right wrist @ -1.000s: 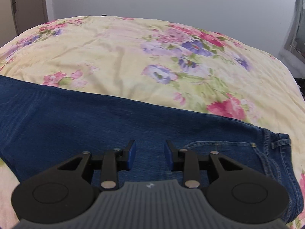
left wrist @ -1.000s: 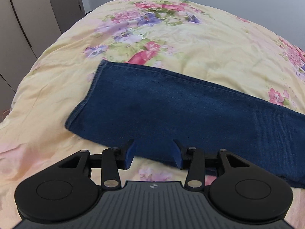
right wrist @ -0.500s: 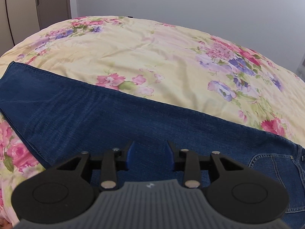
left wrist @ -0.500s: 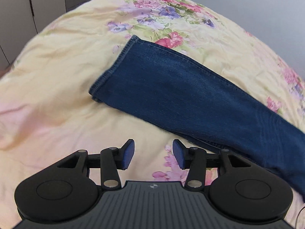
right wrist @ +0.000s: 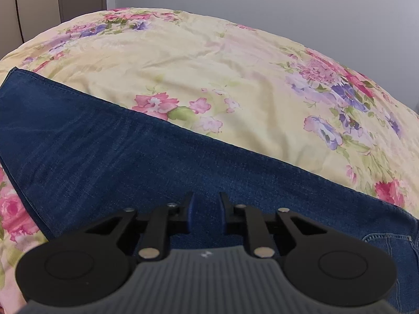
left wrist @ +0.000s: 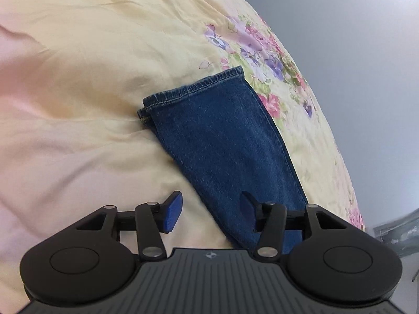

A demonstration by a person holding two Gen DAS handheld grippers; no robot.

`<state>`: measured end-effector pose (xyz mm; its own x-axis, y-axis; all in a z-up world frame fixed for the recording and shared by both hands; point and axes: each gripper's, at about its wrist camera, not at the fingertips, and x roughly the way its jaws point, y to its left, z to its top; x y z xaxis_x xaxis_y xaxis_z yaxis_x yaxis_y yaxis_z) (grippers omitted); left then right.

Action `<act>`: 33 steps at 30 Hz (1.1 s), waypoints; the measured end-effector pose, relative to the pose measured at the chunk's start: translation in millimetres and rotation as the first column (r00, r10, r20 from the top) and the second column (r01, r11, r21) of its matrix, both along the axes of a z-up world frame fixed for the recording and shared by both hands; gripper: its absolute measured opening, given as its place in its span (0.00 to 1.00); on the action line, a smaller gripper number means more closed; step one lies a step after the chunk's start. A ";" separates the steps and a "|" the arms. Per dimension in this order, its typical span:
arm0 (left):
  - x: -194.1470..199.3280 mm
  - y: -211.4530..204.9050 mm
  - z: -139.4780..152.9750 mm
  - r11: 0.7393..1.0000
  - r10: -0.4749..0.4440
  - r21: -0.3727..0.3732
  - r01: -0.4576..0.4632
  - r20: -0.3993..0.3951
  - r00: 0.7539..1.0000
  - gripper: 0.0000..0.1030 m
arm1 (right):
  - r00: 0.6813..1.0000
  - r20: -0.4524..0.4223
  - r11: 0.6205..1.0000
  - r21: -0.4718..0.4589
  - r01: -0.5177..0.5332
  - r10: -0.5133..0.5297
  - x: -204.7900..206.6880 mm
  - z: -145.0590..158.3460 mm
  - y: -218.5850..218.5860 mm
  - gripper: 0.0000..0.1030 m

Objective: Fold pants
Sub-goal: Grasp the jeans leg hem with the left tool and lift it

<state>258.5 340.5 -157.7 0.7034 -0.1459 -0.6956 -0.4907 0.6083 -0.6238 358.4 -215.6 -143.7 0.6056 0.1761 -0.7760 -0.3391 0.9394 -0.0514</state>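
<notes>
Dark blue jeans [left wrist: 222, 141] lie flat on a floral yellow bedspread [left wrist: 78, 91], folded lengthwise so the legs are stacked. In the left wrist view the stitched leg hem [left wrist: 193, 87] points away. My left gripper [left wrist: 209, 213] is open and empty, hovering above the near edge of the leg. In the right wrist view the jeans [right wrist: 131, 157] run from left to right, with a back pocket [right wrist: 392, 246] at the lower right. My right gripper [right wrist: 205, 214] is open with a narrow gap, low over the thigh part, holding nothing.
The bedspread [right wrist: 209, 78] spreads all around the jeans. A grey wall [right wrist: 288, 7] stands behind the bed. Wardrobe doors [right wrist: 39, 7] are at the far left in the right wrist view.
My left gripper has swung left toward the hem end, so the leg now points away. My right gripper has shifted left along the jeans and its jaws have narrowed a little.
</notes>
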 end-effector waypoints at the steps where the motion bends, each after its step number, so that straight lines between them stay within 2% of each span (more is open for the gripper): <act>1: 5.2 0.2 -2.1 1.000 0.013 0.012 -0.013 -0.009 1.000 0.56 | 1.000 -0.004 1.000 0.005 -0.004 0.004 3.6 -1.2 3.0 0.11; 5: 18.4 -0.1 -4.9 0.993 0.073 0.092 -0.073 0.002 0.997 0.42 | 1.000 -0.020 0.999 0.043 -0.001 0.002 23.1 -5.6 18.4 0.08; 9: 25.4 2.3 -6.4 0.989 0.100 0.112 -0.101 0.009 0.995 0.29 | 0.999 -0.044 0.993 0.117 0.026 -0.021 49.1 -11.2 36.2 0.02; 10: 25.8 2.7 -6.6 0.986 0.103 0.129 -0.104 0.011 0.995 0.22 | 0.999 -0.047 0.991 0.131 0.025 -0.019 55.7 -12.9 42.6 0.02; 11: 26.1 3.4 -7.1 0.985 0.102 0.137 -0.103 0.019 0.995 0.19 | 0.999 -0.046 0.991 0.131 0.023 -0.017 61.3 -15.2 49.3 0.02; 20: 35.7 -3.9 -8.1 0.974 0.073 0.216 -0.072 0.002 0.997 0.12 | 0.995 -0.079 0.995 0.071 0.070 -0.064 103.1 -42.6 79.3 0.00; 24: 35.5 -6.6 -3.1 0.969 0.064 0.238 -0.062 -0.001 0.998 0.11 | 0.996 -0.078 0.999 0.024 0.043 -0.041 93.6 -36.1 84.9 0.00; 27: 35.1 -10.4 4.0 0.964 0.058 0.261 -0.055 -0.005 0.998 0.10 | 0.994 -0.106 0.999 0.030 0.023 -0.020 75.2 -28.1 80.5 0.00; 33: 32.7 -26.6 26.9 0.936 0.021 0.351 -0.022 0.006 1.000 0.08 | 0.985 -0.172 0.999 0.035 -0.025 0.030 12.6 -22.9 71.6 0.00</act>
<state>291.1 313.9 -130.7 0.7052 0.1227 -0.6983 -0.5050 0.7783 -0.3732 371.1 -144.0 -166.6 0.4577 0.2174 -0.8621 -0.3659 0.9298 0.0402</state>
